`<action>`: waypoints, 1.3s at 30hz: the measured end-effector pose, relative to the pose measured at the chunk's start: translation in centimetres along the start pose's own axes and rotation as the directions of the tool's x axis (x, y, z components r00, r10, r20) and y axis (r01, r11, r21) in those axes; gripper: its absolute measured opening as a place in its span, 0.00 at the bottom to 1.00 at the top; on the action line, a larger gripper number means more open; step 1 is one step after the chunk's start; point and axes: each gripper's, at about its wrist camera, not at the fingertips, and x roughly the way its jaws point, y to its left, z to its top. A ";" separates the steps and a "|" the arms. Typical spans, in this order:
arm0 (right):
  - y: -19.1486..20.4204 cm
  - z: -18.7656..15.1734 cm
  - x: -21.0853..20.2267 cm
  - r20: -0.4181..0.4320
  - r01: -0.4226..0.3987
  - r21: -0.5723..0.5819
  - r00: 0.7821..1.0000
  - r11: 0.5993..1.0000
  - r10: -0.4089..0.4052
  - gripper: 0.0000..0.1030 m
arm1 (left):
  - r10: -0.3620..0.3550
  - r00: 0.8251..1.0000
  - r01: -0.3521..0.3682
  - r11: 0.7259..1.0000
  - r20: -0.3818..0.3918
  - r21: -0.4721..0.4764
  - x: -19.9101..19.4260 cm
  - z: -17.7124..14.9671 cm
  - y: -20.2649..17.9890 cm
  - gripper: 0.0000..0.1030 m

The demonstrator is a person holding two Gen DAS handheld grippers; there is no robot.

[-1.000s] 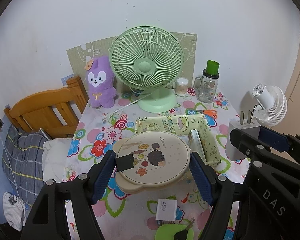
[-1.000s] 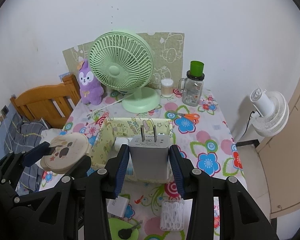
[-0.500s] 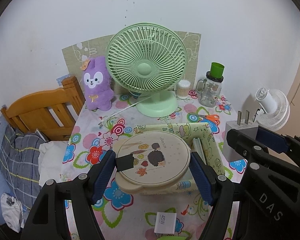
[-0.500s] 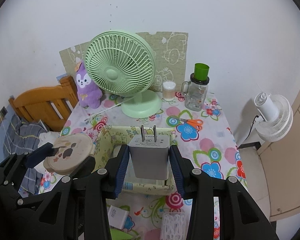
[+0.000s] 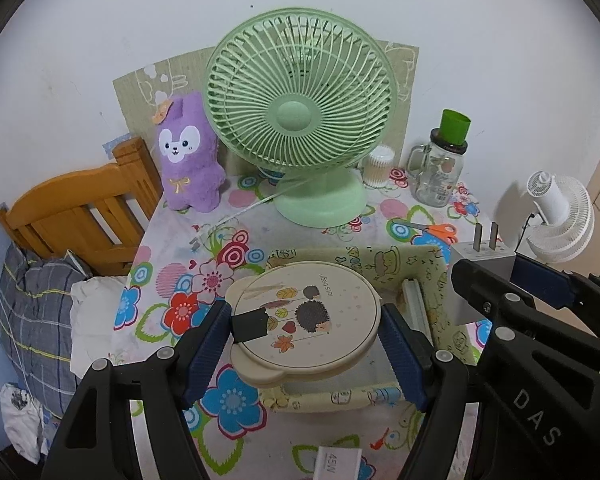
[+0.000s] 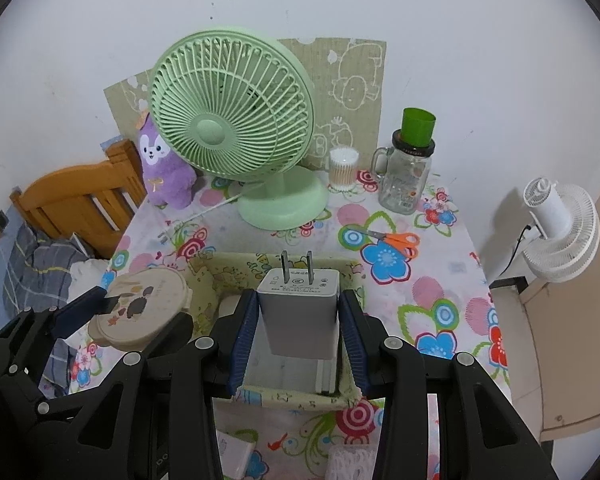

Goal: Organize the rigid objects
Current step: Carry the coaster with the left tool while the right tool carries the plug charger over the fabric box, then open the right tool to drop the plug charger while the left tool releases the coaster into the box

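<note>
Grey charger (image 6: 298, 312) is clamped in the right gripper (image 6: 298, 320), round box (image 5: 306, 316) in the left gripper (image 5: 306, 336); lowering into the fabric bin (image 6: 300, 398) below is needed.

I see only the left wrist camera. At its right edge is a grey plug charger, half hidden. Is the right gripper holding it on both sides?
Observer: Yes. In the right wrist view both blue fingers of the right gripper press the sides of the grey two-prong charger.
Operator: Where is it relative to the box?
Observer: It lines up with the opening of the yellow patterned fabric box, near the middle.
Operator: Anything on the table near that gripper?
Observer: A white net-like pad lies on the flowered tablecloth at the bottom edge.
</note>
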 end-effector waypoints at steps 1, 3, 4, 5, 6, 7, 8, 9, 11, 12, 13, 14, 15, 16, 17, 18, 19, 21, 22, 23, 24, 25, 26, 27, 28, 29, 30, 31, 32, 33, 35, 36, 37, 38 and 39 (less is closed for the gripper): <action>0.0 0.1 0.4 -0.004 0.000 0.001 1.000 1.000 0.000 0.44 | 0.001 1.000 -0.001 1.000 -0.004 -0.002 0.4 0.1 0.0 0.74; -0.1 0.2 1.2 -0.011 0.002 0.001 1.000 1.000 -0.002 0.44 | 0.001 1.000 -0.001 1.000 -0.013 -0.004 1.1 0.3 0.1 0.74; -0.1 0.3 1.5 -0.016 0.003 0.001 1.000 1.000 -0.003 0.44 | 0.002 1.000 -0.002 1.000 -0.017 -0.004 1.4 0.3 0.1 0.74; -0.1 0.3 2.1 -0.022 0.003 0.000 1.000 1.000 -0.003 0.44 | 0.001 1.000 -0.001 1.000 -0.022 -0.003 1.9 0.3 0.0 0.74; 0.0 0.3 2.5 -0.029 0.004 -0.003 1.000 1.000 -0.004 0.44 | 0.000 1.000 0.000 1.000 -0.027 -0.001 2.2 0.3 0.0 0.74; 0.1 0.3 2.8 -0.033 0.006 -0.006 0.999 1.000 -0.006 0.44 | 0.001 1.000 -0.001 1.000 -0.029 0.001 2.5 0.3 -0.1 0.74; 0.2 0.2 3.5 -0.043 0.008 -0.013 0.999 1.000 -0.009 0.44 | 0.006 1.000 -0.005 1.000 -0.030 0.008 2.9 0.2 -0.3 0.74; 0.3 0.1 3.9 -0.049 0.008 -0.015 0.999 1.000 -0.008 0.44 | 0.008 0.999 -0.008 1.000 -0.034 0.009 3.2 0.1 -0.4 0.74; 0.5 0.0 4.8 -0.067 0.004 -0.019 0.998 1.000 -0.006 0.44 | -0.010 0.998 0.010 1.000 -0.054 -0.004 4.2 -0.1 -0.6 0.74; 0.6 0.0 5.2 -0.073 0.003 -0.018 0.997 1.000 -0.004 0.44 | -0.014 0.998 0.014 1.000 -0.063 -0.010 4.5 -0.2 -0.6 0.74; 0.6 -0.1 5.6 -0.078 -0.001 -0.015 0.997 1.000 0.000 0.44 | -0.020 0.997 0.019 1.000 -0.068 -0.013 4.9 -0.3 -0.6 0.74; 0.5 -0.1 6.2 -0.087 -0.004 -0.007 0.996 1.000 0.003 0.44 | -0.021 0.997 0.019 1.000 -0.076 -0.020 5.3 -0.3 -0.5 0.74; 0.5 -0.2 6.6 -0.090 -0.006 -0.006 0.996 1.000 0.005 0.44 | -0.018 0.997 0.017 1.000 -0.079 -0.019 5.6 -0.4 -0.5 0.74; 0.6 -0.2 6.9 -0.090 -0.005 -0.009 0.996 1.000 0.004 0.44 | -0.016 0.997 0.015 1.000 -0.080 -0.016 5.9 -0.4 -0.5 0.74; 0.6 -0.3 7.3 -0.094 -0.004 -0.010 0.996 1.000 0.003 0.44 | -0.013 0.996 0.012 1.000 -0.084 -0.016 6.3 -0.5 -0.5 0.74; 0.6 -0.3 7.7 -0.096 -0.005 -0.010 0.995 1.000 0.004 0.44 | -0.013 0.996 0.011 1.000 -0.086 -0.018 6.6 -0.6 -0.4 0.74; 0.6 -0.3 8.1 -0.101 -0.004 -0.012 0.995 1.000 0.003 0.44 | -0.013 0.996 0.011 1.000 -0.089 -0.019 6.9 -0.6 -0.4 0.74; 0.5 -0.4 8.8 -0.107 -0.009 -0.011 0.994 1.000 0.008 0.44 | -0.011 0.995 0.008 1.000 -0.097 -0.023 7.6 -0.6 -0.4 0.74; 0.5 -0.4 9.2 -0.110 -0.014 -0.011 0.994 1.000 0.013 0.44 | -0.008 0.995 0.006 1.000 -0.097 -0.020 7.9 -0.6 -0.5 0.74; 0.4 -0.4 9.5 -0.108 -0.018 -0.010 0.994 1.000 0.016 0.44 | -0.004 0.995 0.003 1.000 -0.096 -0.014 8.2 -0.6 -0.6 0.74; 0.3 -0.4 9.7 -0.105 -0.020 -0.012 0.994 1.000 0.019 0.44 | -0.002 0.996 0.001 1.000 -0.094 -0.010 8.4 -0.5 -0.6 0.74; 0.2 -0.4 10.0 -0.102 -0.020 -0.016 0.995 1.000 0.018 0.44 | -0.001 0.995 0.000 1.000 -0.096 -0.009 8.8 -0.5 -0.7 0.74; 0.2 -0.3 10.3 -0.104 -0.019 -0.023 0.994 1.000 0.016 0.44 | -0.001 0.995 0.000 1.000 -0.097 -0.009 9.0 -0.5 -0.7 0.74; 0.2 -0.2 10.4 -0.102 -0.021 -0.027 0.995 0.999 0.018 0.44 | 0.003 0.995 -0.003 1.000 -0.096 -0.009 9.2 -0.5 -0.8 0.74; 0.1 -0.2 10.6 -0.100 -0.023 -0.031 0.995 0.999 0.020 0.44 | 0.004 0.996 -0.004 1.000 -0.095 -0.009 9.3 -0.4 -0.8 0.74; 0.1 -0.1 10.9 -0.102 -0.026 -0.033 0.995 0.999 0.023 0.44 | 0.004 0.996 -0.005 1.000 -0.094 -0.008 9.6 -0.4 -0.9 0.74; 0.0 -0.1 11.0 -0.103 -0.033 -0.033 0.994 0.999 0.029 0.44 | 0.008 0.996 -0.009 1.000 -0.093 -0.008 9.7 -0.4 -0.9 0.74; -0.1 -0.1 11.3 -0.099 -0.038 -0.031 0.994 0.999 0.035 0.44 | 0.015 0.996 -0.016 1.000 -0.087 -0.003 9.8 -0.3 -1.0 0.74; -0.2 -0.2 11.4 -0.097 -0.036 -0.033 0.995 0.999 0.032 0.44 | 0.023 0.997 -0.022 1.000 -0.080 0.007 9.8 -0.4 -1.2 0.74; -0.2 -0.2 11.6 -0.097 -0.037 -0.033 0.995 0.999 0.034 0.44 | 0.026 0.997 -0.025 1.000 -0.078 0.012 9.9 -0.4 -1.2 0.74; -0.4 -0.3 11.7 -0.096 -0.041 -0.025 0.995 0.999 0.038 0.44 | 0.029 0.997 -0.028 0.999 -0.069 0.021 9.9 -0.5 -1.3 0.74; -0.4 -0.3 11.7 -0.093 -0.039 -0.021 0.995 0.999 0.037 0.44 | 0.029 0.997 -0.027 0.999 -0.068 0.022 9.9 -0.5 -1.3 0.74; -0.4 -0.4 11.6 -0.090 -0.040 -0.013 0.995 0.999 0.039 0.45 | 0.028 0.997 -0.027 0.999 -0.067 0.022 9.9 -0.5 -1.3 0.74; -0.5 -0.4 11.7 -0.094 -0.044 -0.007 0.995 0.999 0.043 0.46 | 0.029 0.997 -0.027 0.999 -0.065 0.023 9.9 -0.5 -1.3 0.74; -0.6 -0.4 11.7 -0.101 -0.047 0.001 0.994 0.999 0.046 0.57 | 0.032 0.997 -0.030 0.999 -0.064 0.027 9.9 -0.5 -1.3 0.74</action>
